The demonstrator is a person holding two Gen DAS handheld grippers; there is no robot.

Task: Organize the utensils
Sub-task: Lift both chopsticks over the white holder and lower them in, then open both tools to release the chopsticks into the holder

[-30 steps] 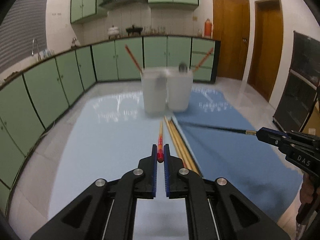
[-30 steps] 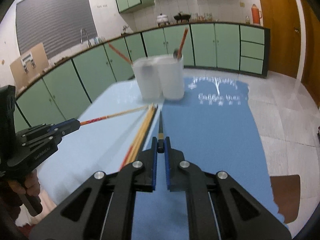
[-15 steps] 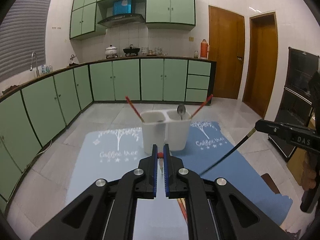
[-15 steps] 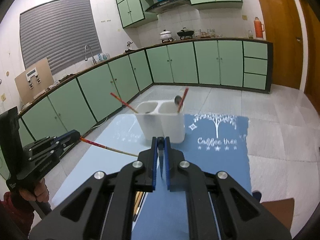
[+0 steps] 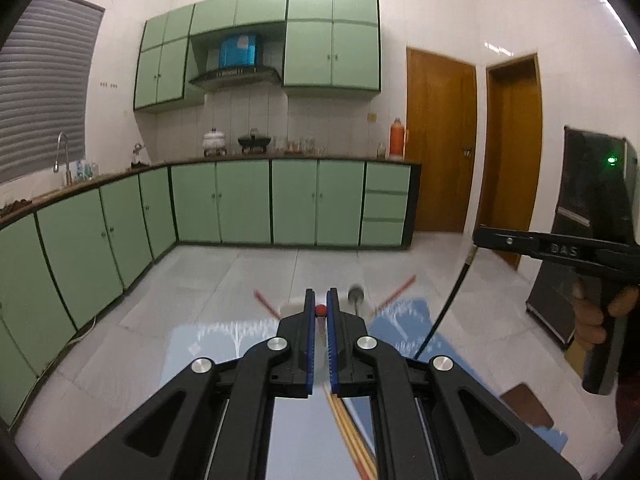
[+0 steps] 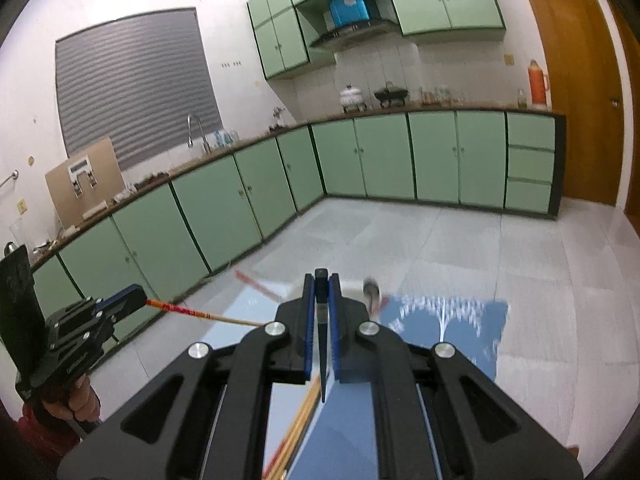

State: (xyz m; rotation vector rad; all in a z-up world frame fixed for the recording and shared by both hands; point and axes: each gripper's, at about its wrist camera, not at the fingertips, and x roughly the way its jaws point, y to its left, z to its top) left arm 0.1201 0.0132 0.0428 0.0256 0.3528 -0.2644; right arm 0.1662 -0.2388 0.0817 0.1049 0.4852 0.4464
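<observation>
Green cabinets (image 5: 244,204), white tiled floor (image 6: 460,240), wooden doors (image 5: 440,140), shuttered window (image 6: 136,88).

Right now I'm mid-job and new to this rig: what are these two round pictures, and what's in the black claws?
There is no robot arm. A person holds a black two-finger gripper in each hand, and each has a fisheye camera looking out along its fingers.

In the left wrist view, the left gripper is shut on a red-tipped chopstick. The right gripper shows at that picture's right edge, with a black chopstick hanging down from it.

In the right wrist view, you see the same black chopstick end-on, and the other gripper at the left.

Below lies a blue mat with loose wooden chopsticks. The blurred white holder has a spoon in it.
</observation>
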